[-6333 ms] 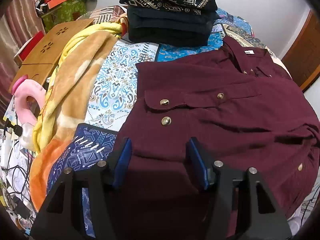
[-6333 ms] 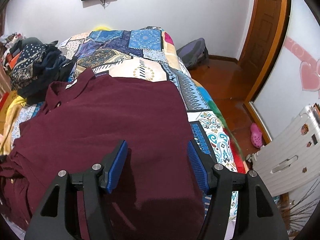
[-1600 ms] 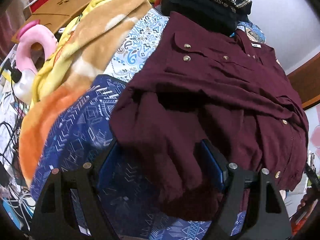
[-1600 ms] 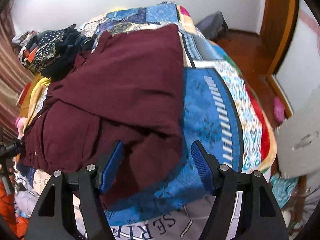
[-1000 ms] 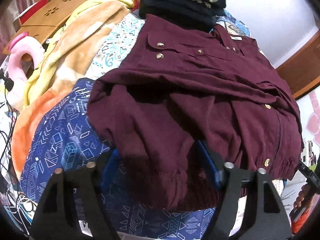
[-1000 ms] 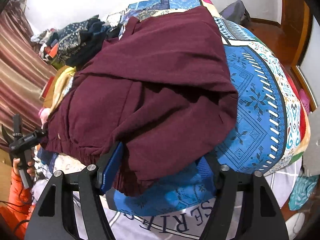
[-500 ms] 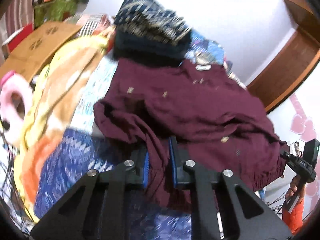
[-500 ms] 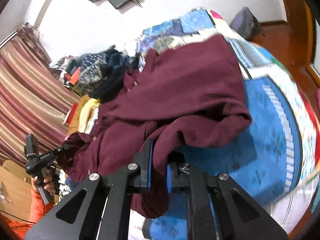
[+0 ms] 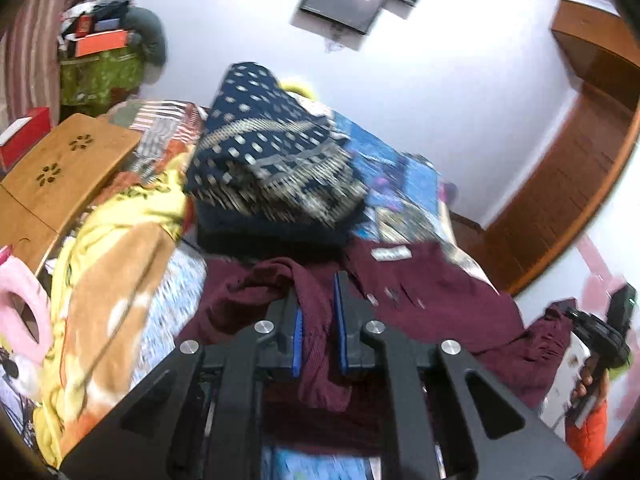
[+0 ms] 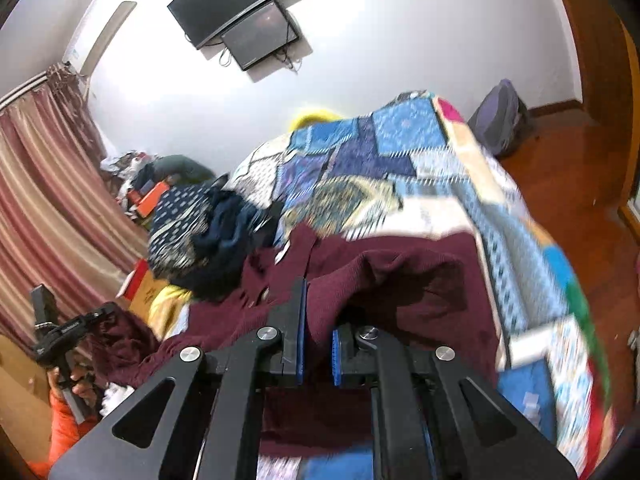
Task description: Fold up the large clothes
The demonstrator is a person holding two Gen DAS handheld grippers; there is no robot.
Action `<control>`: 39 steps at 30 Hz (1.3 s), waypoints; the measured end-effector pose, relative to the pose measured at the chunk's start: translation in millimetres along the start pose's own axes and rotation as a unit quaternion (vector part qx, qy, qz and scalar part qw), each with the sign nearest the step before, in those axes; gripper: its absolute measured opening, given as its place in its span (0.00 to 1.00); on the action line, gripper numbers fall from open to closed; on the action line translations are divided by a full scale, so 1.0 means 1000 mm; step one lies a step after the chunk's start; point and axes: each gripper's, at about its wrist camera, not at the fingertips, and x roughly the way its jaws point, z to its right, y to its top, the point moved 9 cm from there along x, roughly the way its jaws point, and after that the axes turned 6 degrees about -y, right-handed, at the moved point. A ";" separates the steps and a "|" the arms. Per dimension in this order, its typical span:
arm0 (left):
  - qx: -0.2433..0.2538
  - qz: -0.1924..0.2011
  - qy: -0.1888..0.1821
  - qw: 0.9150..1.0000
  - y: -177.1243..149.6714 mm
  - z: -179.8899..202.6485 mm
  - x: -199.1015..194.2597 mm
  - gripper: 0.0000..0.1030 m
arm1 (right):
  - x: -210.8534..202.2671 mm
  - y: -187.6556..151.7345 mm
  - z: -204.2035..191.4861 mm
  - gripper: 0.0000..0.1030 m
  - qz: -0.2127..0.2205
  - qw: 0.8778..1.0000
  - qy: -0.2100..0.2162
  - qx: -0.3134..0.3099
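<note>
A maroon button shirt [image 9: 440,308] lies on the patchwork bed, its lower part lifted and carried toward the collar end. My left gripper [image 9: 317,292] has a fold of its hem between the blue pads, and its jaws are closing on the fabric. In the right wrist view the same shirt [image 10: 400,292] drapes over my right gripper [image 10: 318,312], which is shut on the other hem corner. Each view shows the opposite gripper at its edge, held by a hand with an orange sleeve [image 9: 588,432]. The shirt's white neck label [image 9: 390,254] faces up.
A stack of folded dark clothes [image 9: 272,176] sits just beyond the collar. A yellow-orange blanket [image 9: 112,260] and a wooden lap table [image 9: 60,168] lie to the left. The patchwork bedspread [image 10: 380,168] stretches beyond, with a backpack [image 10: 500,116] on the wooden floor.
Both grippers went from open around the hem to shut on it. They then rose and moved forward toward the collar, pulling the shirt's lower half up off the bed.
</note>
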 end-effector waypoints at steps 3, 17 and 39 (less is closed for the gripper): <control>-0.005 0.002 0.029 1.000 0.019 -0.018 0.032 0.12 | 0.023 0.020 0.011 0.08 0.000 1.000 -0.015 0.004; -0.036 -0.093 0.108 0.989 -0.005 -0.090 0.186 0.12 | 0.136 0.024 0.048 0.09 -0.090 0.993 -0.078 -0.020; 0.093 -0.062 0.112 0.987 -0.012 -0.010 0.111 0.48 | 0.058 0.004 0.020 0.57 -0.072 0.977 -0.154 -0.132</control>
